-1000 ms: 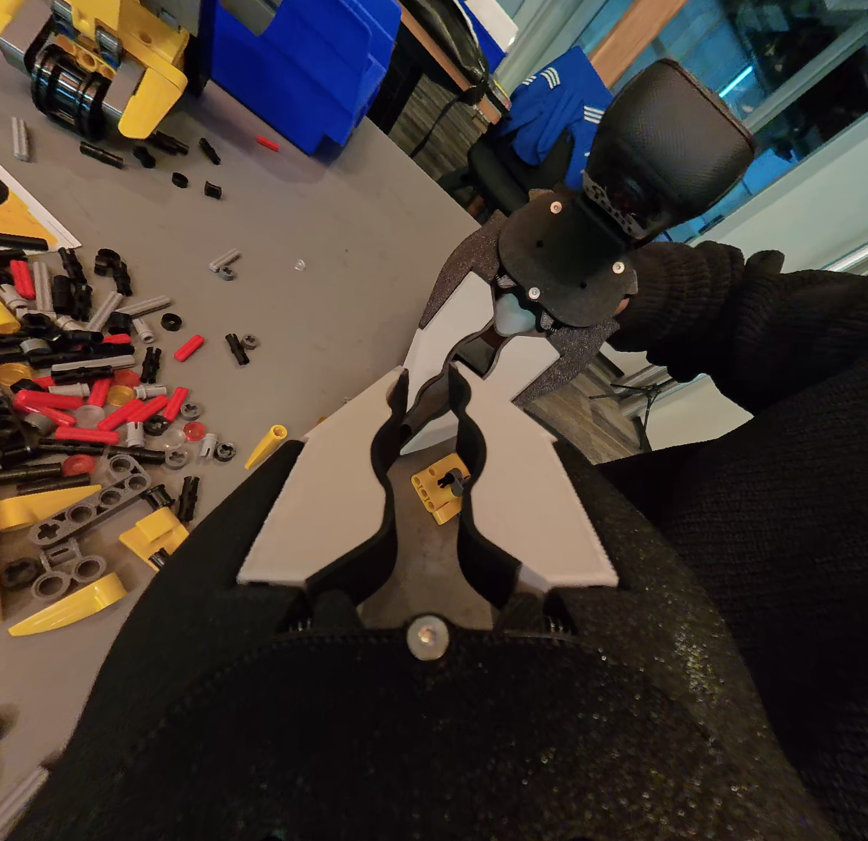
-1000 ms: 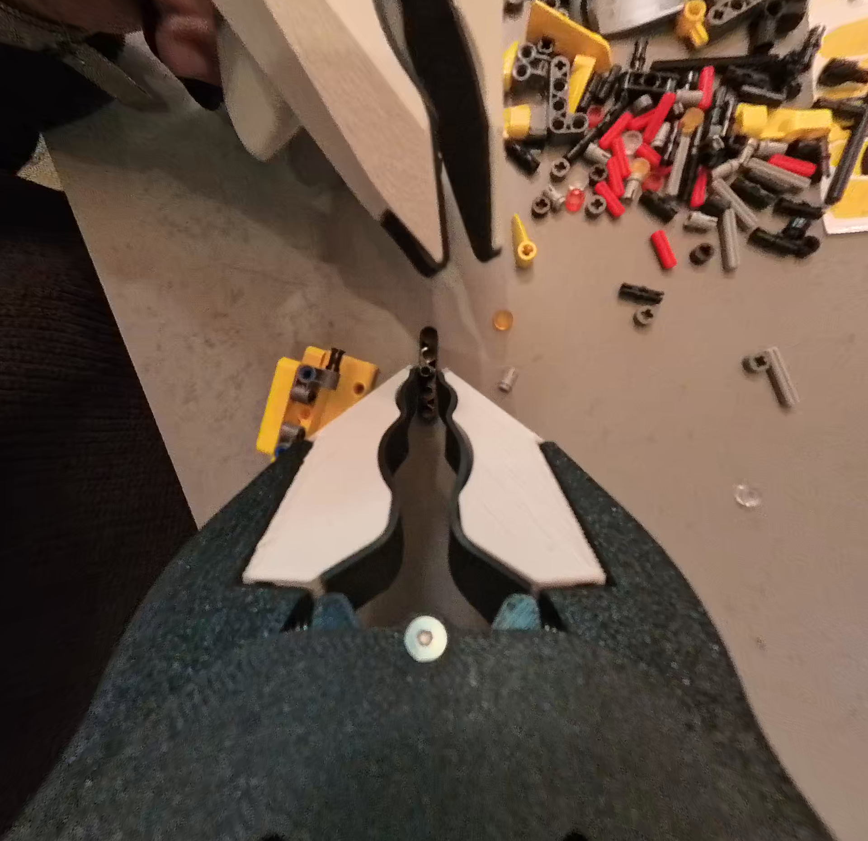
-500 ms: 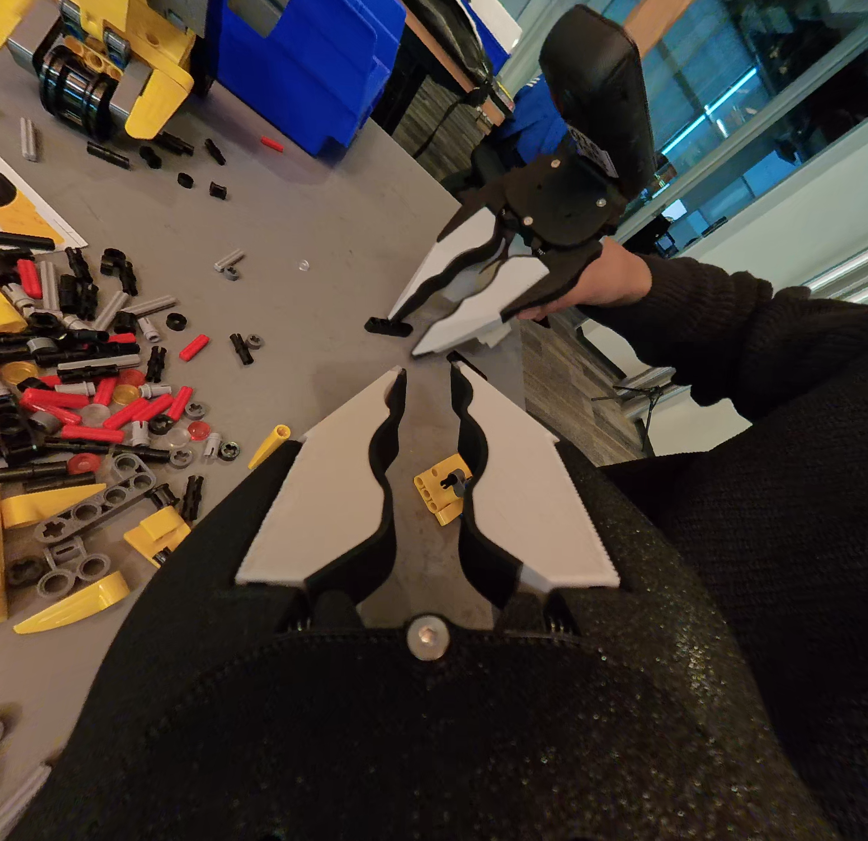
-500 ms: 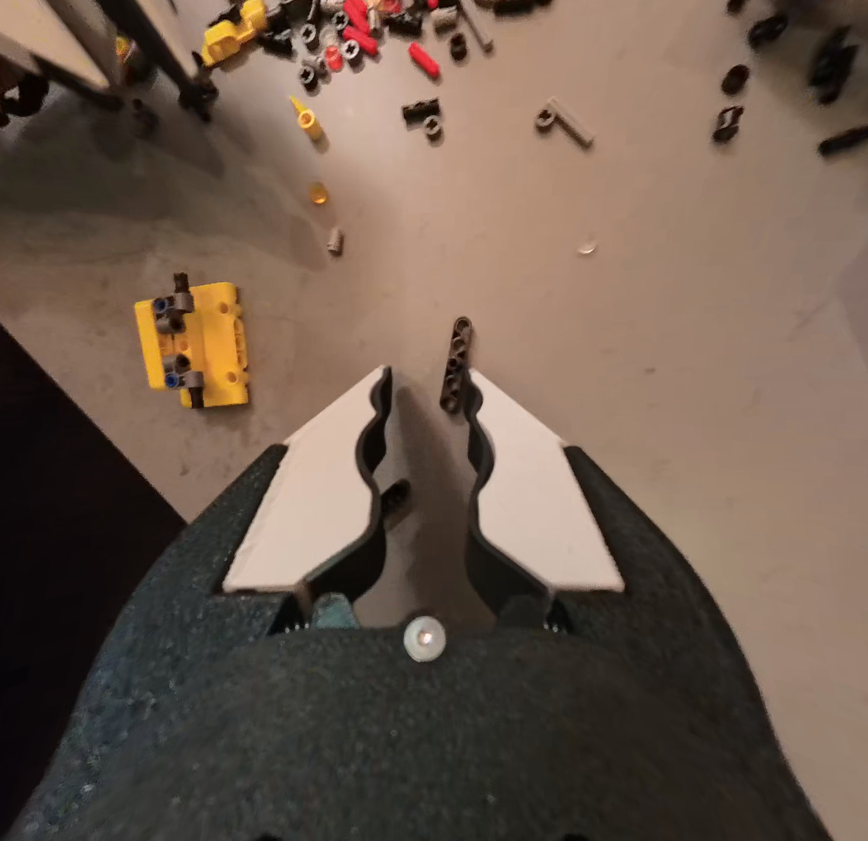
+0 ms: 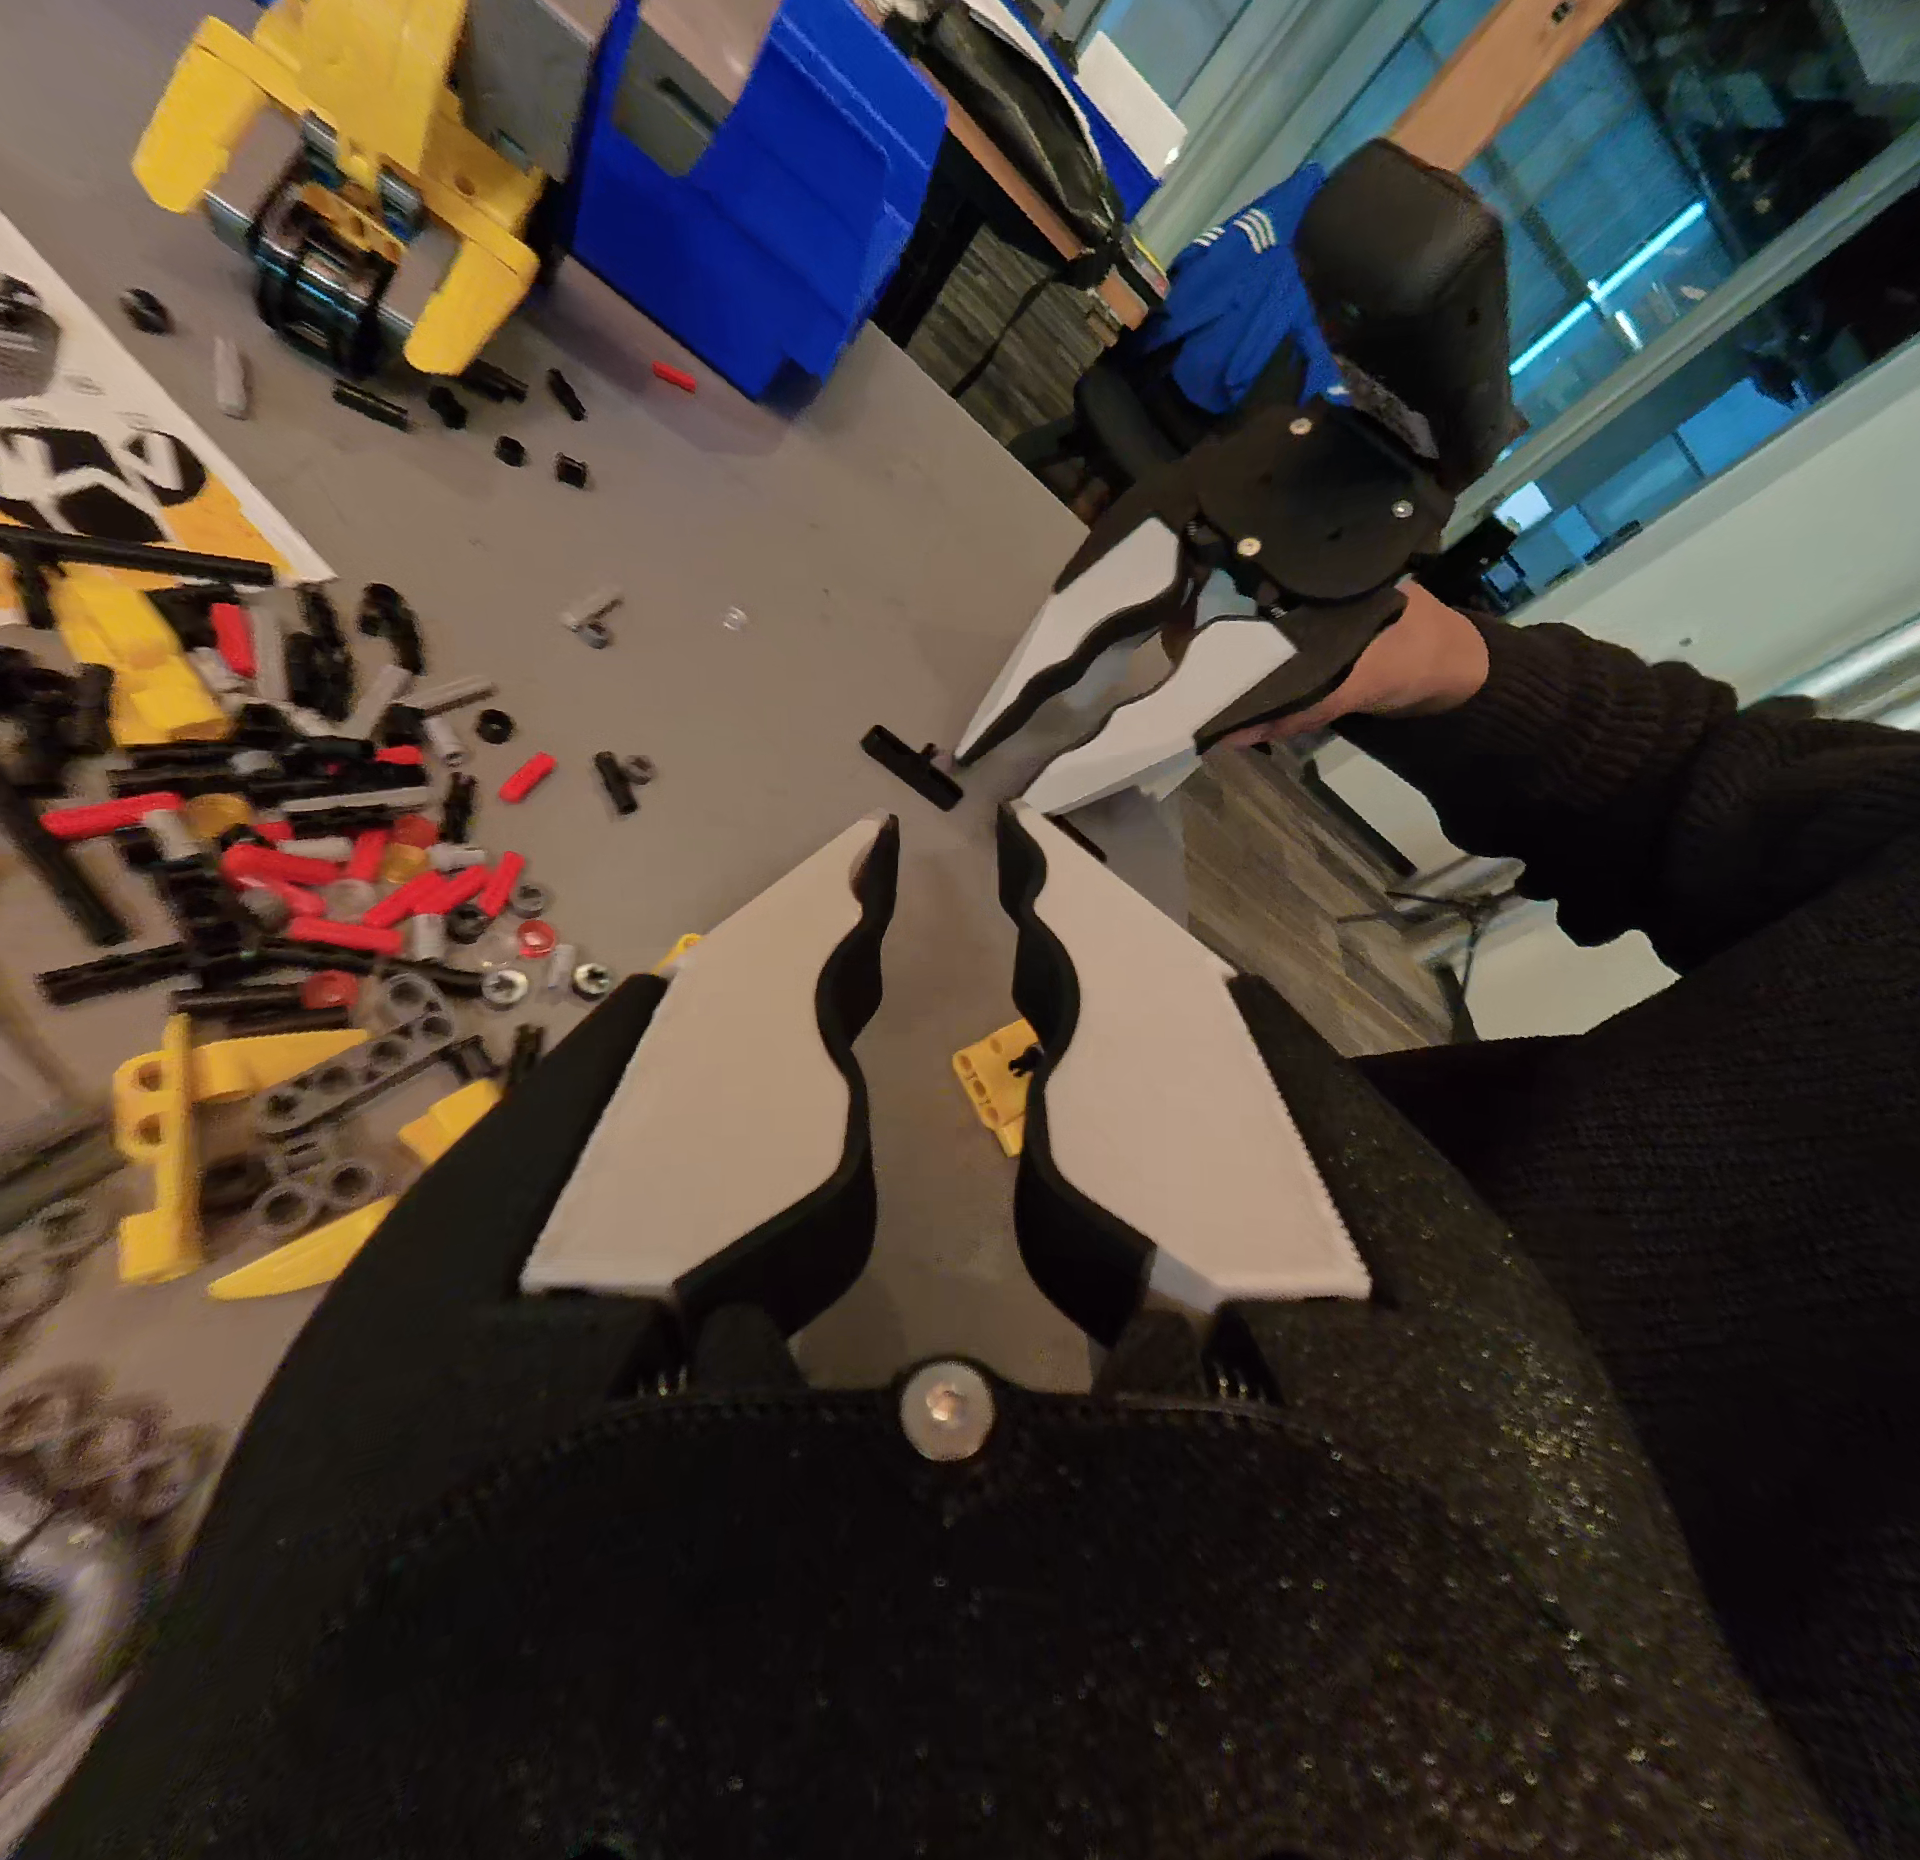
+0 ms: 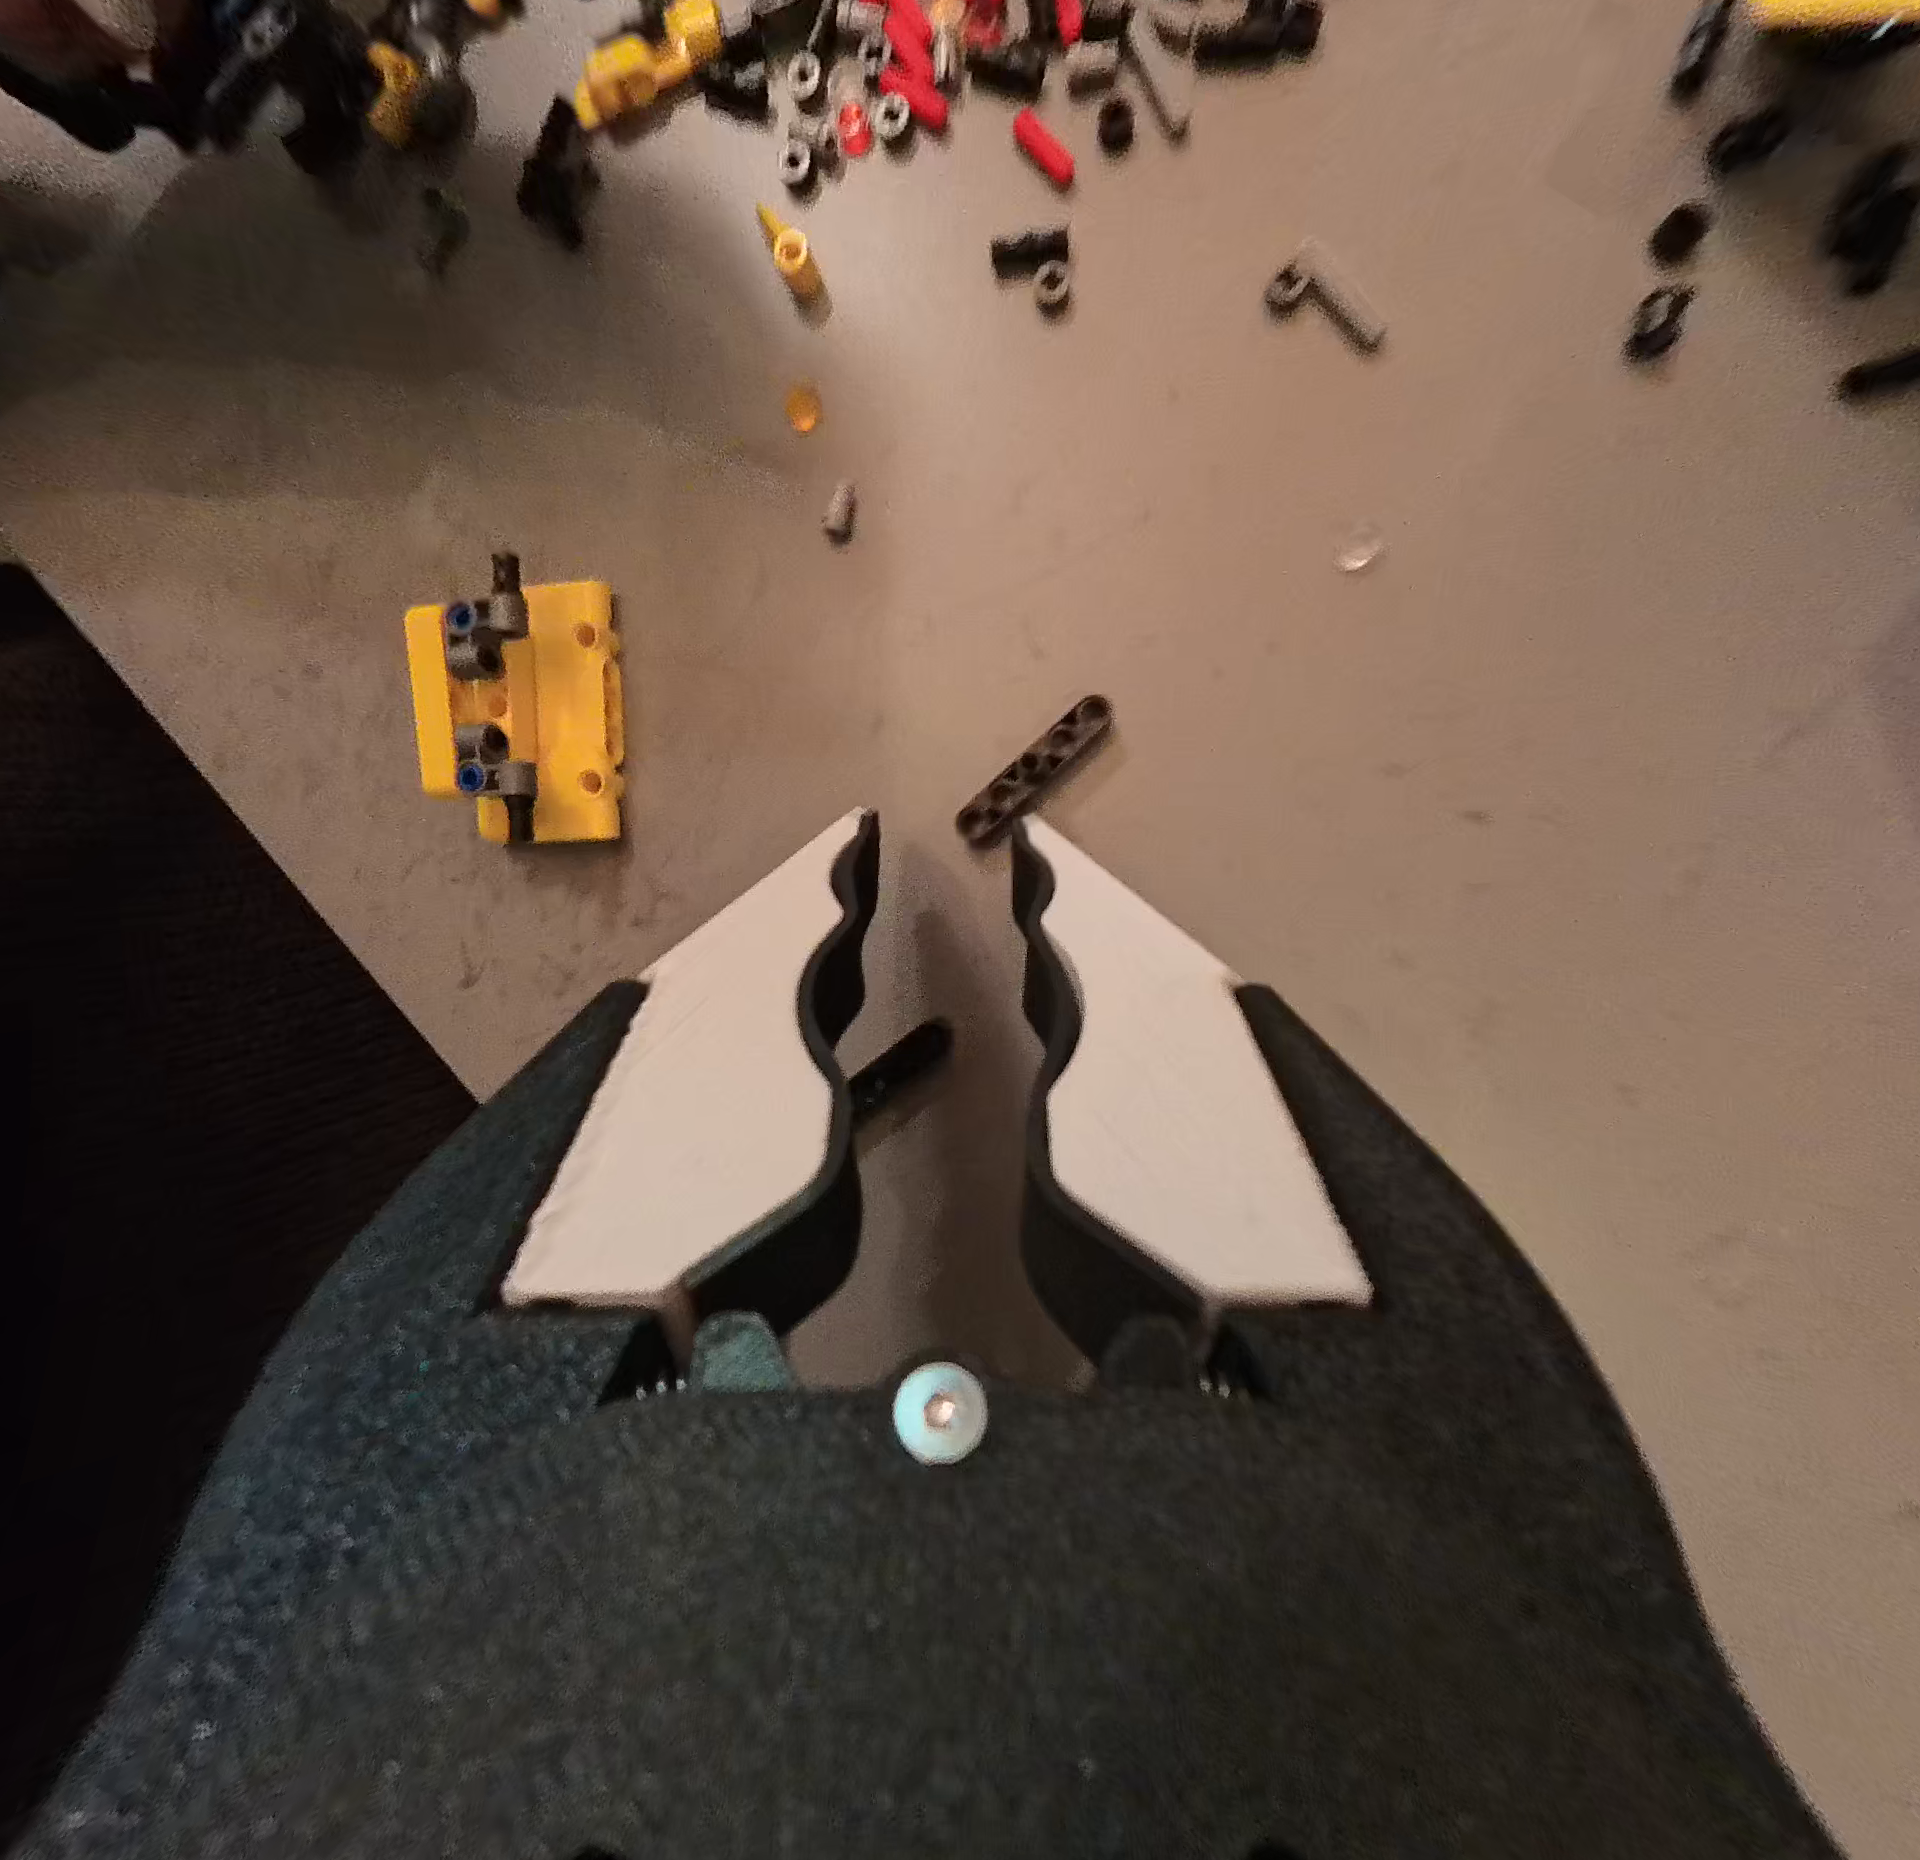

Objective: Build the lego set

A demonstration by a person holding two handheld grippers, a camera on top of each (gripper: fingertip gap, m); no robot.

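A short black beam with holes [image 6: 1034, 766] lies flat on the grey table just beyond my right gripper [image 6: 943, 823], which is open and empty. A yellow panel with grey connectors [image 6: 520, 709] lies to its left near the table edge. A black pin [image 6: 899, 1067] lies on the table under the right fingers. In the left wrist view my left gripper [image 5: 948, 823] is open and empty above the table; the black beam [image 5: 912, 768] lies just past its tips and the yellow panel [image 5: 992, 1083] shows between its fingers. The right gripper [image 5: 1003, 782] hovers by the beam.
A pile of red, black, grey and yellow parts [image 5: 260, 854] covers the left of the table. A yellow model [image 5: 364, 148], a blue bin [image 5: 748, 200] and a printed booklet [image 5: 125, 480] stand farther back. The table edge [image 5: 1143, 875] is at the right. There is about 12 centimetres between the tips of the two grippers. To reach the black pin [image 6: 899, 1067] in a straight line is about 5 centimetres for my right fingers, about 15 centimetres for my left.
My right gripper held the black beam by the left gripper's tips, then opened, left it on the table and drew back. The left gripper stayed open and barely moved.
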